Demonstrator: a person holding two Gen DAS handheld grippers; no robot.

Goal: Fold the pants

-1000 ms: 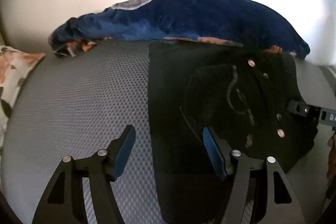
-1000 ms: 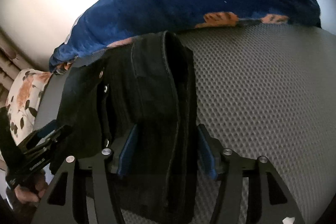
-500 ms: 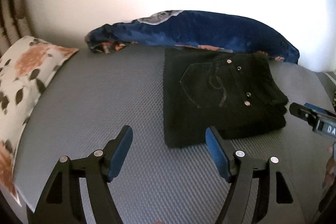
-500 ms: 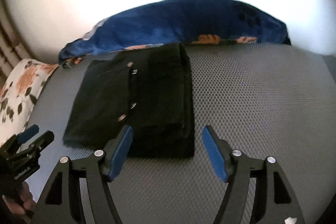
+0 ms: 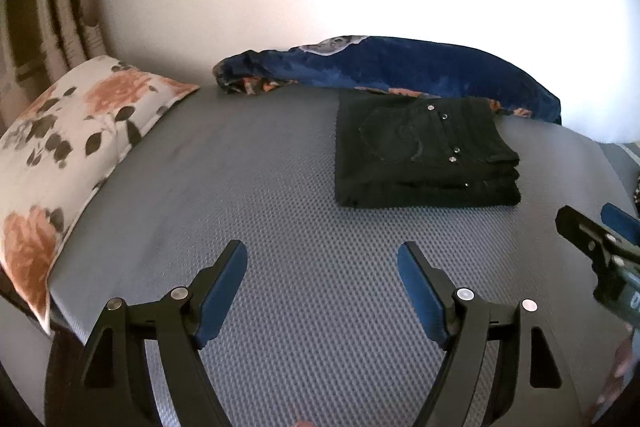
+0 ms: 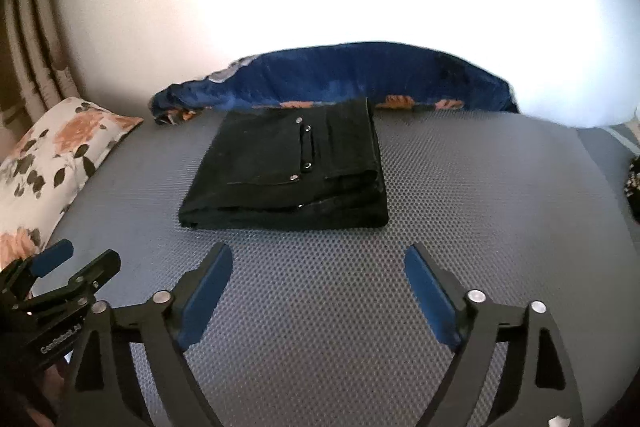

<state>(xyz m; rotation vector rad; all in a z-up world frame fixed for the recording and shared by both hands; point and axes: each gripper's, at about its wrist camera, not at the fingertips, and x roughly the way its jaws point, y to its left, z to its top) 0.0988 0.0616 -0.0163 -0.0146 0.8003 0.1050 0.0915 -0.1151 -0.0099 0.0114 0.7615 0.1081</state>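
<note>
- Black pants (image 6: 288,175): folded into a layered rectangle on the grey mesh bed surface (image 6: 460,227), far edge touching the blue blanket (image 6: 340,75).
- My left gripper (image 5: 322,281): jaws just widened, nothing between.
- My right gripper (image 6: 318,283): likewise spread, empty.
- Floral pillow (image 5: 60,147): cut off at frame edge.

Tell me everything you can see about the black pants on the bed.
The black pants are folded into a compact, squarish stack of several layers, lying flat on the grey mesh-textured bed surface. The fabric looks like dark denim. The top layer shows a stitched pocket and small silver rivets or studs. The layered fold edges face the cameras. The far edge lies at or against a blue blanket; contact is unclear. No tool touches the pants.
</note>
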